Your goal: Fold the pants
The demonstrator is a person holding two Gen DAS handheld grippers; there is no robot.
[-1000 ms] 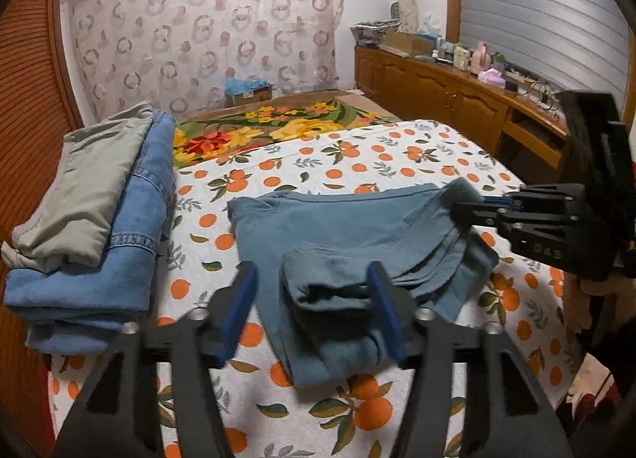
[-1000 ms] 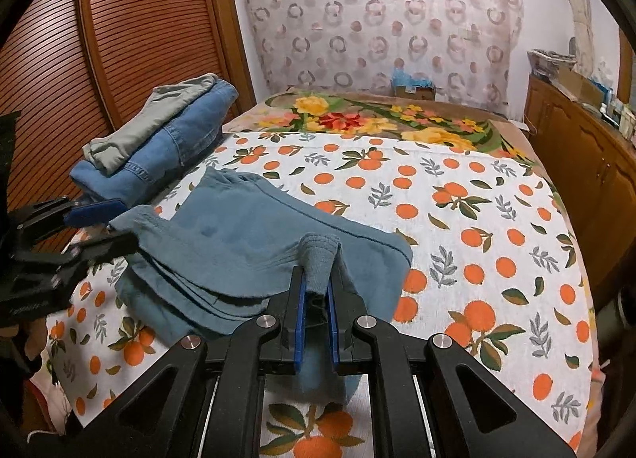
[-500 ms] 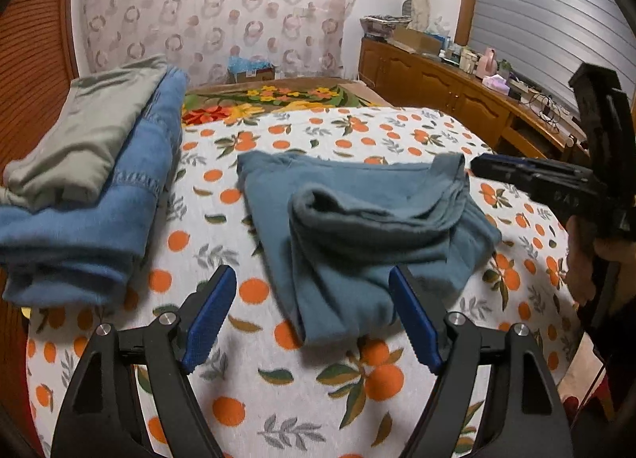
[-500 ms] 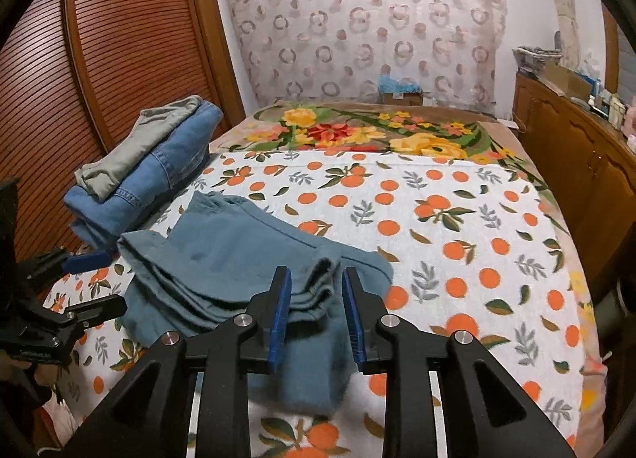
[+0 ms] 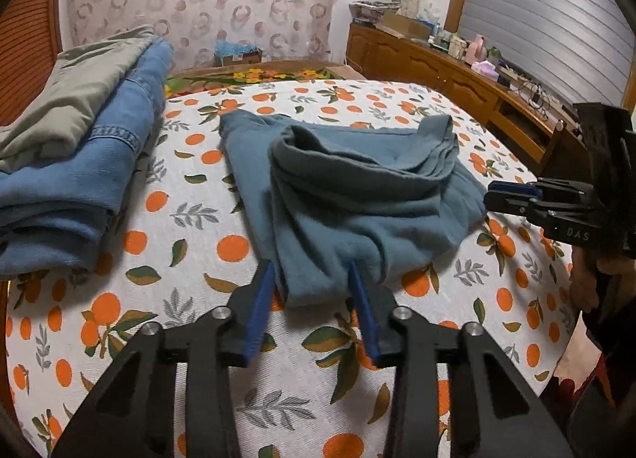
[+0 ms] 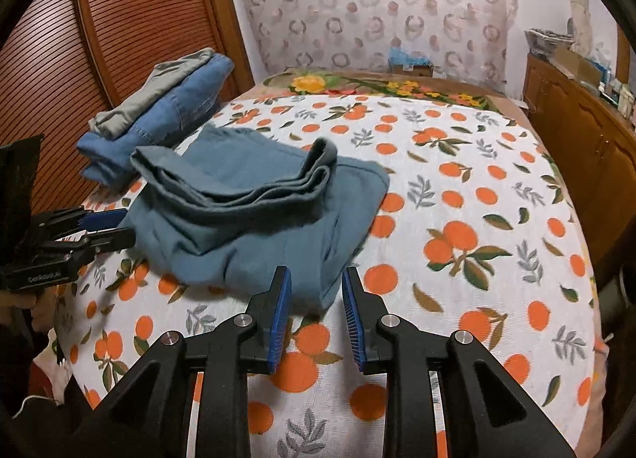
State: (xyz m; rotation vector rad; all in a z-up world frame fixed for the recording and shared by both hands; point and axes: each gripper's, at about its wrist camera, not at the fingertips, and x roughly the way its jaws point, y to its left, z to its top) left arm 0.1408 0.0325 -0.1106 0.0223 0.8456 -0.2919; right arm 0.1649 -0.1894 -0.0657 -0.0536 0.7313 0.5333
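Teal pants (image 5: 357,200) lie folded and rumpled on the orange-print bedspread (image 5: 190,215), with the top layer bunched into ridges. My left gripper (image 5: 312,273) straddles their near corner. Its jaws are closing with the cloth between them, and the pads do not visibly pinch it. The right wrist view shows the pants (image 6: 238,211) just beyond my right gripper (image 6: 316,275), which is open, with the near corner of the cloth lying loose between its fingertips. Each gripper shows in the other's view: the right gripper (image 5: 512,196) at the pants' right edge, the left gripper (image 6: 107,225) at their left edge.
Folded blue jeans (image 5: 79,180) with grey-green pants (image 5: 79,92) on top are stacked at the bed's left side. A slatted wooden door (image 6: 79,60) stands behind the stack. A cluttered wooden cabinet (image 5: 437,72) runs along the right wall. A person's hand (image 5: 584,283) holds the right gripper.
My right gripper let go of the fold it pinched and drew back. My left gripper sank toward the pants' near corner, widened, then narrowed around it. The dropped fold settled on the pile.
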